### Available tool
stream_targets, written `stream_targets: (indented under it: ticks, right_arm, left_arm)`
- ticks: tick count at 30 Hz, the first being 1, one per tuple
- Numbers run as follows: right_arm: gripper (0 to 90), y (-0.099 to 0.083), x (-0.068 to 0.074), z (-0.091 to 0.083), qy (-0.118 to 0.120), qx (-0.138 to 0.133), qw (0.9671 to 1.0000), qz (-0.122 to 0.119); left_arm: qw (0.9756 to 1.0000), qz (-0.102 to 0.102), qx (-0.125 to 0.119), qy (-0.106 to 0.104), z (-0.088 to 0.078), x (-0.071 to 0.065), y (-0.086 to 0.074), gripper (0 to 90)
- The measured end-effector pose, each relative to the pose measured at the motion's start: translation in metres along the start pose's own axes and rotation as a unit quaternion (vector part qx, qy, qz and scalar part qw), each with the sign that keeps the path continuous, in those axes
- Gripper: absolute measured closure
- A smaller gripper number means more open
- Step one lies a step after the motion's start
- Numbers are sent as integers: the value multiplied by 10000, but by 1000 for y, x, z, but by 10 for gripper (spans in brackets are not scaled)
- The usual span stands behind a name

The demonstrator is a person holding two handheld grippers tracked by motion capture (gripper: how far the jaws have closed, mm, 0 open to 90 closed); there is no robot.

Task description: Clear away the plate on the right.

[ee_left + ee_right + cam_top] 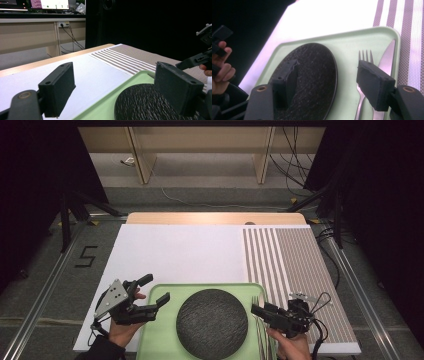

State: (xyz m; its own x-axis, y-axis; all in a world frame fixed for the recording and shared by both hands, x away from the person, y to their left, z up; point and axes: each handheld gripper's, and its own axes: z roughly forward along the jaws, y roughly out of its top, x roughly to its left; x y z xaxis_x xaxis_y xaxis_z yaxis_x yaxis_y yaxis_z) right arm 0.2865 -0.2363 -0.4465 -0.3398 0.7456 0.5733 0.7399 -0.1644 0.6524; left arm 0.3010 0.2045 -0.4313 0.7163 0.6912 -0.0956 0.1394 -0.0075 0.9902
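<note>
The right hand-held gripper (329, 82) hung with jaws apart and empty above the fork (365, 56) on the green tray (155, 330). The left hand-held gripper (156, 294) stood apart too. Judged next: withdraw.

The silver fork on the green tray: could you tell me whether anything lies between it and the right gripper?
Nothing visible does. The right gripper hangs open just above the silver fork, which lies bare on the green tray between the round black plate and the silver knife.
</note>
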Motion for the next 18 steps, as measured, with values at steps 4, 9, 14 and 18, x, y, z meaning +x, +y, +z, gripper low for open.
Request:
stream_targets:
  ticks: [4, 9, 14, 18]
  right_arm:
    - [341, 2, 1, -2, -27, -114, 9998, -132]
    - [324, 5, 3, -7, -103, -333, 9982, -480]
    - [317, 6, 5, -11, -144, -509, 9959, -729]
    - [302, 6, 9, -11, -198, -580, 9932, -993]
  left_arm:
    - [10000, -7, -3, -4, 0, 0, 0, 165]
    - [10000, -15, 10, -29, 0, 0, 0, 164]
    - [10000, -13, 33, -55, 1, 0, 0, 163]
    - [10000, -18, 36, -67, 1, 0, 0, 163]
